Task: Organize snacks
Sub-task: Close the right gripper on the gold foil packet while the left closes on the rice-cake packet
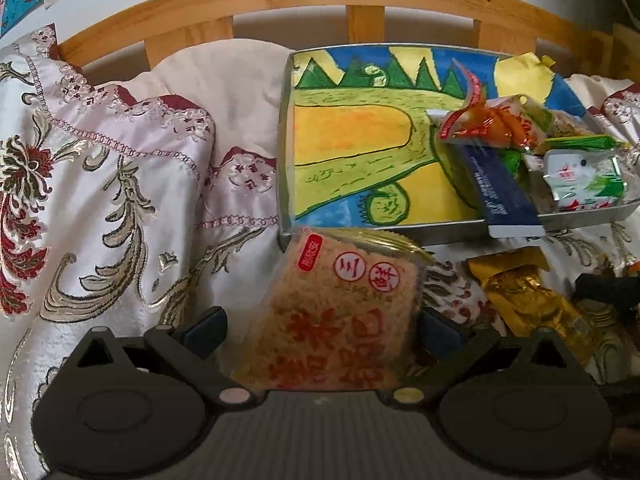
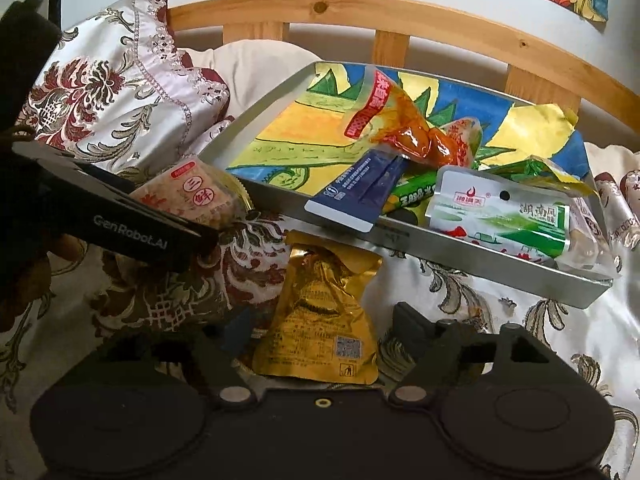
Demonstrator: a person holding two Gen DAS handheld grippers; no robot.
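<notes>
The left gripper (image 1: 320, 330) has its fingers spread on either side of a rice cracker packet (image 1: 336, 312); whether the pads actually press it I cannot tell. The packet's top edge reaches the near left corner of the metal tray (image 1: 285, 184). The right gripper (image 2: 320, 330) stands released, fingers straddling a gold foil pouch (image 2: 324, 312) lying on the embroidered bedspread (image 2: 460, 292) just in front of the tray. Inside the tray, at its right end, are piled a blue sachet (image 2: 352, 192), a red sauce packet (image 2: 400, 120) and a green-and-white packet (image 2: 500, 216).
</notes>
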